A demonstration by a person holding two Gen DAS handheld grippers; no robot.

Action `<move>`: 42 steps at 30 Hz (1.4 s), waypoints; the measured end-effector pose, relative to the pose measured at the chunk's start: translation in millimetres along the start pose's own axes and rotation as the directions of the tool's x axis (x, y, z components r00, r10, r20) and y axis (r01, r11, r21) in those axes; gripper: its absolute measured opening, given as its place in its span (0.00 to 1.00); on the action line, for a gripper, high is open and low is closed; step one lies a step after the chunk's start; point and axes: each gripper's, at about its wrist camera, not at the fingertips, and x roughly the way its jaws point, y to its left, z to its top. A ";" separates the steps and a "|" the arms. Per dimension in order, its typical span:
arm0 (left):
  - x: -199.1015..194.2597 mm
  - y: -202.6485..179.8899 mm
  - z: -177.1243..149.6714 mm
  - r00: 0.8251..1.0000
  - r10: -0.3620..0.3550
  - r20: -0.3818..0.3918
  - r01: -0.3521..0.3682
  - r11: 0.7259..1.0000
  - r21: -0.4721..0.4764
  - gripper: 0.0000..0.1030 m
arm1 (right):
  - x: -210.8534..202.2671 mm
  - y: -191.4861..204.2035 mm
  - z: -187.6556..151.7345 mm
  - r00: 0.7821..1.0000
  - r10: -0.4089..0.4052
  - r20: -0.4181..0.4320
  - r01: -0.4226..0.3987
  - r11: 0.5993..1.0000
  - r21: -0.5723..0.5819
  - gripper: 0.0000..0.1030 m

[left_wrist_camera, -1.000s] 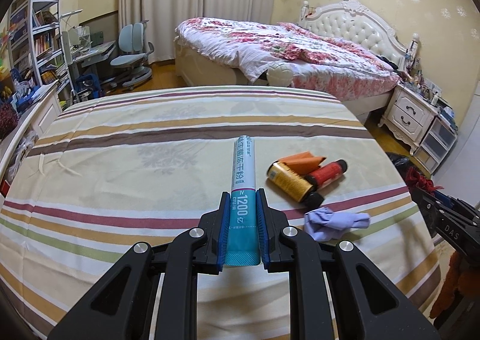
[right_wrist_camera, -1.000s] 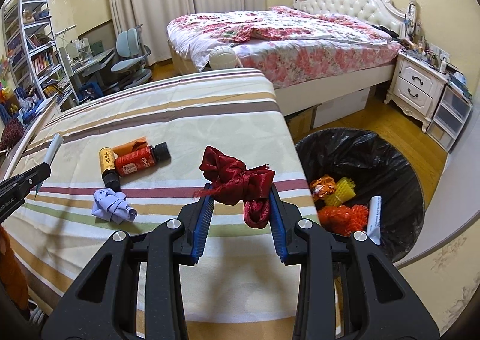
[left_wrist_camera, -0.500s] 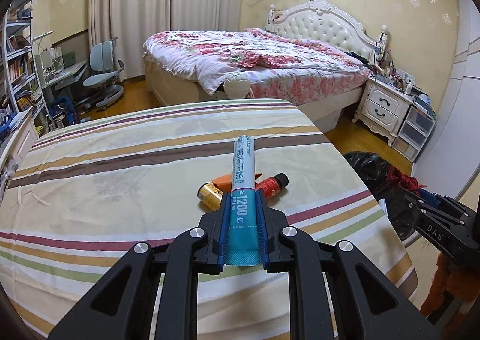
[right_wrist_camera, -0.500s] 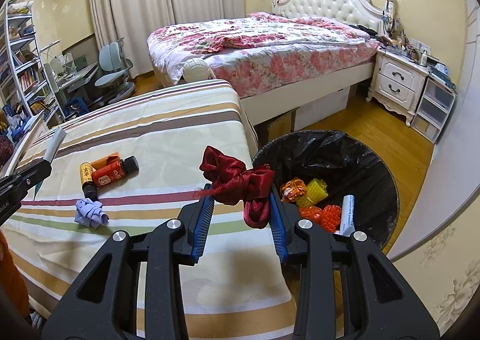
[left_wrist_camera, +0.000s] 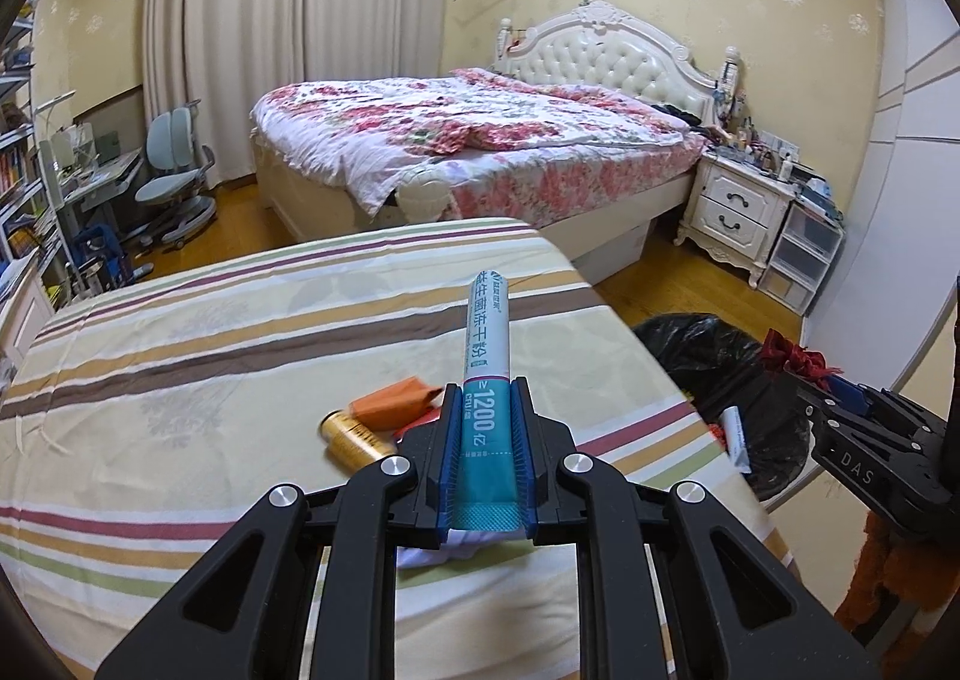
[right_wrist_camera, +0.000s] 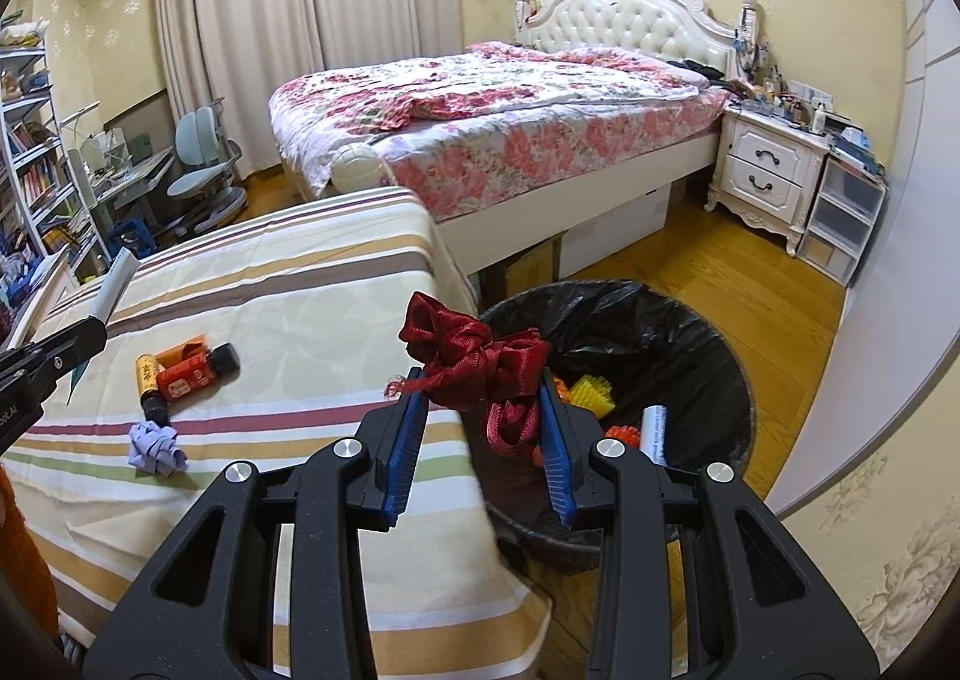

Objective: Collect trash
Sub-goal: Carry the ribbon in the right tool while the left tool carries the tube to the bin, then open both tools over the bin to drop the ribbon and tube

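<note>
We have carried both pieces of trash from the striped bed (right_wrist_camera: 288, 308) toward the bin (right_wrist_camera: 678, 320).
Our left gripper (left_wrist_camera: 485, 443) stays clamped on the sachet (left_wrist_camera: 487, 356) and our right gripper (right_wrist_camera: 480, 410) on the red ribbon (right_wrist_camera: 474, 356), now nearly above the bin.

Left hand-held gripper (left_wrist_camera: 485, 452), right hand-held gripper (right_wrist_camera: 480, 428): blk plastic frames, blue ribbed pads, silver screws.

Place: home bedroom
Evidence: floral-quilted bed (left_wrist_camera: 480, 140) at 12 o'clock, nightstand (left_wrist_camera: 735, 206) at 2, desk chair (left_wrist_camera: 174, 182) at 10
</note>
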 end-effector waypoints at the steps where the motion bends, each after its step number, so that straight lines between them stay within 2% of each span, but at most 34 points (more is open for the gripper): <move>1: 2.3 -5.0 1.5 1.000 -0.009 0.000 0.009 1.000 0.007 0.17 | -0.3 -4.2 1.3 1.000 -0.010 0.004 0.010 1.000 0.005 0.34; 10: 28.9 -55.8 17.0 0.996 -0.088 -0.006 0.088 0.993 0.082 0.17 | 11.4 -47.6 9.0 0.995 -0.095 0.010 0.095 0.994 0.060 0.34; 18: 62.7 -98.6 19.9 0.990 -0.133 -0.043 0.137 0.982 0.126 0.17 | 29.9 -76.0 8.8 0.992 -0.129 -0.007 0.129 0.987 0.099 0.34; 30: 108.7 -135.6 21.6 0.987 -0.134 -0.090 0.150 0.970 0.194 0.17 | 60.6 -101.6 4.8 0.988 -0.145 -0.045 0.150 0.978 0.143 0.36; 34: 119.2 -143.2 22.7 0.986 -0.129 -0.101 0.148 0.965 0.217 0.17 | 68.0 -108.1 4.3 0.987 -0.155 -0.045 0.161 0.974 0.162 0.45; 36: 121.9 -145.2 21.9 0.987 -0.122 -0.103 0.142 0.965 0.221 0.22 | 70.5 -112.4 3.0 0.986 -0.160 -0.048 0.166 0.971 0.173 0.51; 37: 122.9 -145.8 21.7 0.988 -0.118 -0.102 0.138 0.965 0.222 0.29 | 71.1 -115.0 2.1 0.985 -0.164 -0.048 0.170 0.969 0.178 0.52; 38: 123.3 -146.9 21.5 0.989 -0.113 -0.100 0.133 0.966 0.222 0.38 | 72.0 -116.6 1.4 0.985 -0.166 -0.051 0.172 0.968 0.181 0.52; 42: 122.8 -146.6 20.6 0.990 -0.104 -0.095 0.123 0.968 0.217 0.50 | 71.8 -122.2 -0.9 0.983 -0.174 -0.059 0.182 0.964 0.196 0.53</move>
